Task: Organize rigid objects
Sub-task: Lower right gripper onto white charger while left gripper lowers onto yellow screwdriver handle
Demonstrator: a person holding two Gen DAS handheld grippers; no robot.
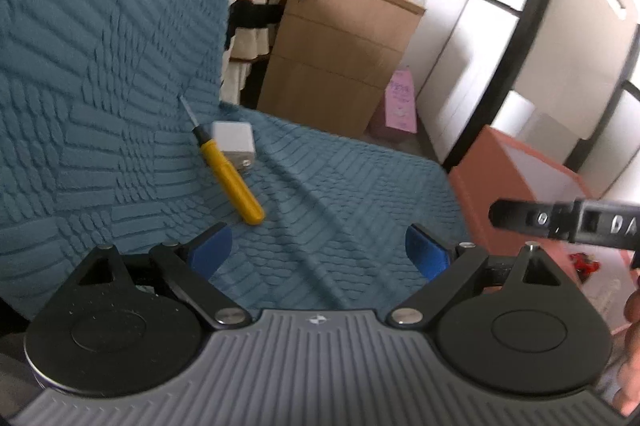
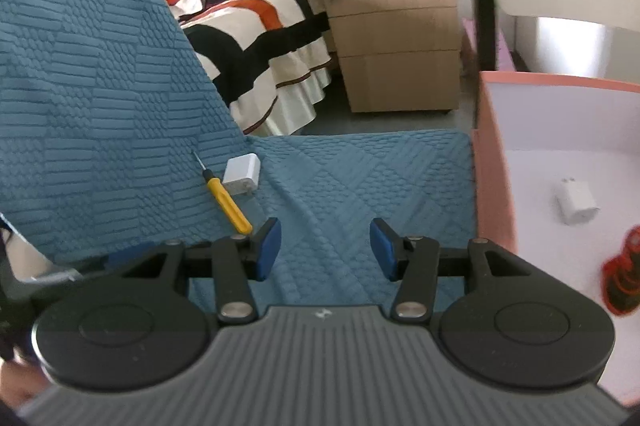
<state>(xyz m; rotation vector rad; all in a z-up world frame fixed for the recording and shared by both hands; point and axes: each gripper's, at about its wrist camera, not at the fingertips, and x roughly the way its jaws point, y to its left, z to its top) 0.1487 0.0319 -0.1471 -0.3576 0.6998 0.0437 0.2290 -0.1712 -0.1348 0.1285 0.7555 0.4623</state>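
Left gripper (image 1: pixel 319 251): jaws spread wide, nothing between the blue pads, held above the blue quilted cover (image 1: pixel 100 106).
Right gripper (image 2: pixel 325 250): jaws apart and empty, over the same cover, just left of the pink box (image 2: pixel 494 162).
Screwdriver (image 1: pixel 226 168): yellow handle, thin metal shaft, lying on the cover where the seat meets the backrest; shaft points up toward the backrest, handle end points toward the grippers. In the right view its handle end (image 2: pixel 230 204) lies near the right gripper's left pad.
White adapter on the cover (image 1: pixel 234 144): lies flat, touching the right side of the screwdriver's handle.
Pink box: open, white inside, standing against the right edge of the cover.
Inside the box: a second white plug (image 2: pixel 576 202) on the floor of the box, and a red object (image 2: pixel 622 278) nearer the camera, too blurred to identify.
Background: a wooden drawer cabinet (image 2: pixel 394 34) beside a striped bedspread (image 2: pixel 256 38).
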